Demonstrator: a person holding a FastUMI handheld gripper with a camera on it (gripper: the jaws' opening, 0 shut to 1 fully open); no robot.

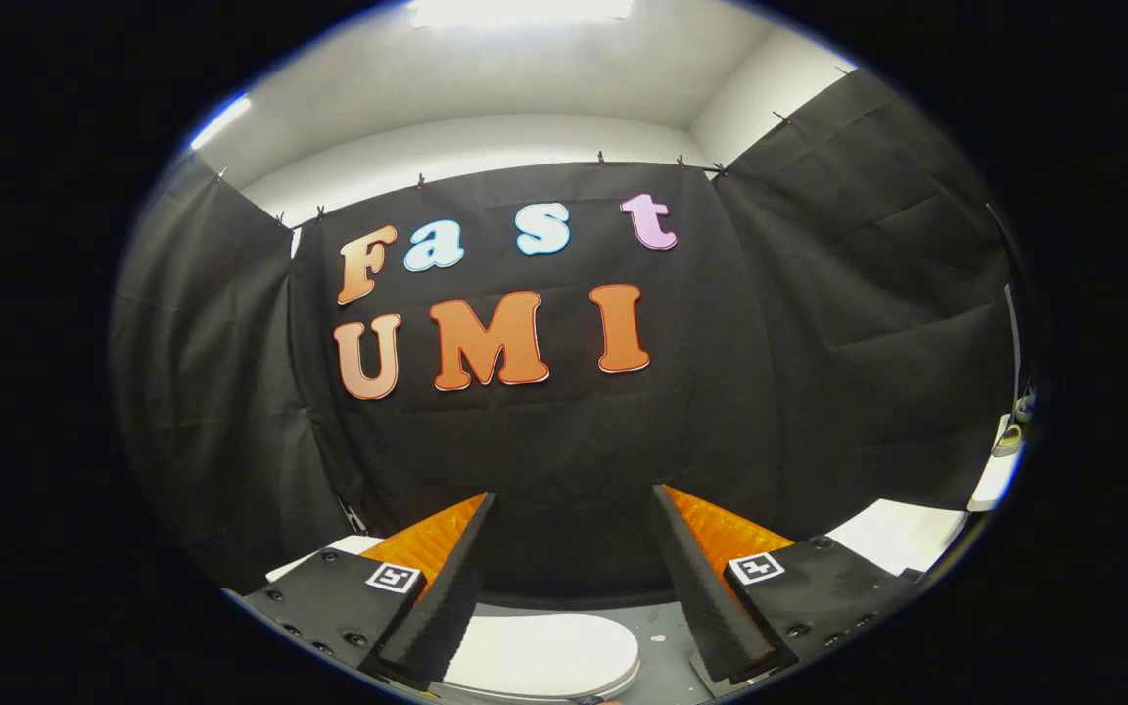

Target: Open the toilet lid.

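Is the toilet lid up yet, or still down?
Still down. The toilet lid lies flat as a white oval below and between the fingers of the gripper, which is open and holds nothing.

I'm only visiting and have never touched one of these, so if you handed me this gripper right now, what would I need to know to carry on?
Gripper: fingers spread wide apart, nothing between them, held up in the air and pointing at the black cloth wall.
Toilet lid: white, rounded, lying flat and apparently closed, low between the fingers and beneath them. The fingers do not touch it.
Done: nothing that can be seen; the lid is still down.
Left: lower the gripper to the lid's edge, catch it, and swing the lid up until it stands open.
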